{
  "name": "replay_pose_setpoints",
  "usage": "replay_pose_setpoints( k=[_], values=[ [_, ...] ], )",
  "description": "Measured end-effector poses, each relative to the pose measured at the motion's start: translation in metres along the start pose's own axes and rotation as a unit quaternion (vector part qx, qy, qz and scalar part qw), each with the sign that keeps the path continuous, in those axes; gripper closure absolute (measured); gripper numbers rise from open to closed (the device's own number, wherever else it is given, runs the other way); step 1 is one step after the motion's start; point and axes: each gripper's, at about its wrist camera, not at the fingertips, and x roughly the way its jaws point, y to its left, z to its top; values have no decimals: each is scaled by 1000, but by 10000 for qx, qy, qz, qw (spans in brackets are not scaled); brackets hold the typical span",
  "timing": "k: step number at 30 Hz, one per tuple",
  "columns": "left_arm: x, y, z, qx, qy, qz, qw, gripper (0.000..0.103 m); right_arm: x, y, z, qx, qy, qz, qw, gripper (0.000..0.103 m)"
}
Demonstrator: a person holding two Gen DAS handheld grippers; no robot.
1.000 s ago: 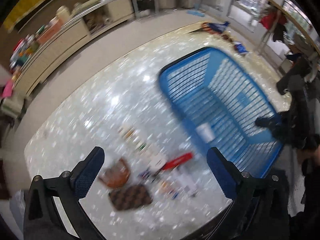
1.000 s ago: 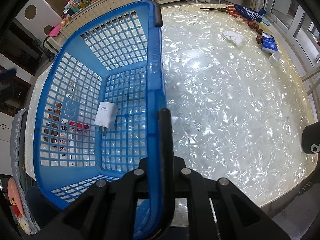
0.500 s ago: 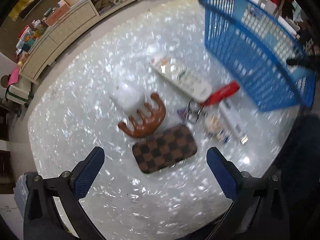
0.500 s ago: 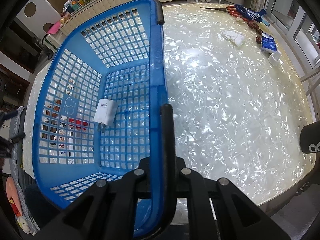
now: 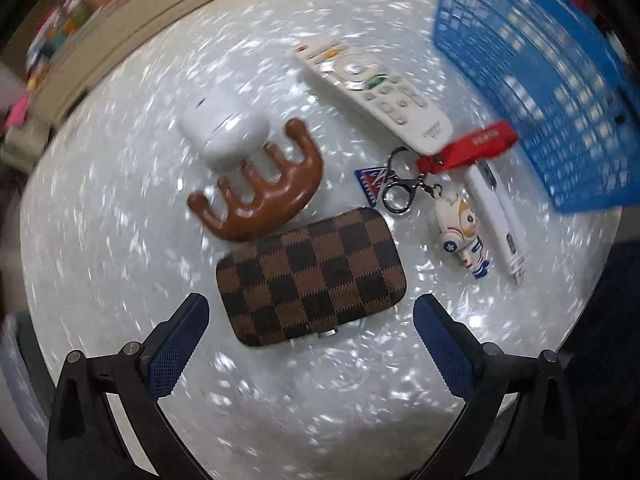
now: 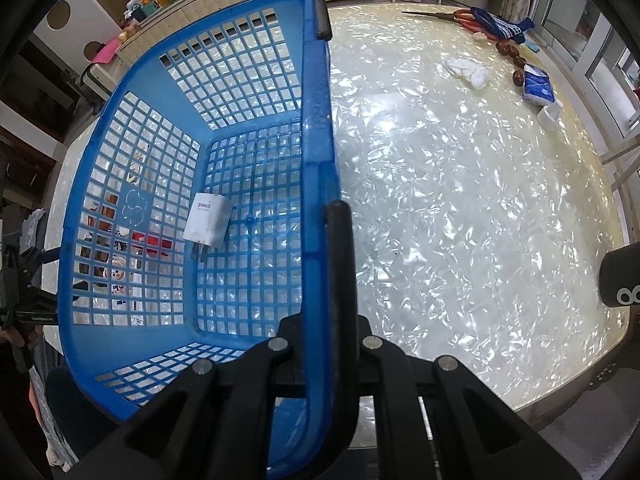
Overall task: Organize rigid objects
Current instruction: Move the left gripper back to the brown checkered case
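Jaws: the left gripper stands wide open with nothing between its blue-padded fingers; the right gripper is closed, its jaws pinched on the near rim of the blue plastic lattice basket.

Pose: the left gripper points steeply down at the pearly white counter, above a brown checkered rectangular case that lies just ahead of its fingertips and apart from them. The right gripper tilts down along the basket rim, which runs away from the camera; one black finger lies against the outer side of the rim, the other is hidden behind the blue wall.

Hidden or unclear: the left view is motion-blurred, and the basket is cut off at its upper right edge. A white rounded object partly covers the prongs of a brown wooden comb-shaped massager; what it is cannot be told. Through the basket's left wall, in the right view, the counter objects show only as fragments.

Orientation: the case's long axis runs left to right, slightly tilted, its clasp toward the gripper. A white remote control lies diagonally, from upper left to lower right, its lower end touching a red tag on a key ring. An astronaut figurine and a white pen-like stick lie side by side, pointing roughly toward the basket. Inside the basket a white wall charger lies flat, prongs toward the camera.
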Motion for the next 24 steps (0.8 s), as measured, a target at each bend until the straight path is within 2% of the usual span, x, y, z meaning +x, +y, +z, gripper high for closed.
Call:
replay_pose_setpoints(
  k=[3, 8, 12, 16, 20, 24],
  values=[
    [-3, -3, 0, 601, -205, 66, 9980, 0, -2, -2, 0, -1, -2, 49, 10000, 96],
    [2, 5, 2, 1099, -76, -8, 9939, 1, -4, 0, 1, 15, -9, 2, 10000, 96],
    [11, 14, 7, 1299, -62, -446, 9905, 0, -3, -2, 2, 87, 20, 43, 10000, 96],
    [28, 21, 15, 1341, 143, -786, 9877, 1, -4, -5, 3, 144, 43, 85, 9999, 96],
    [34, 13, 10, 1539, 196, -648, 9858, 1, -6, -4, 3, 126, 24, 59, 9999, 96],
    [30, 2, -3, 1623, 346, -904, 9820, 1, -7, -3, 4, 115, 9, 54, 9999, 96]
  ],
)
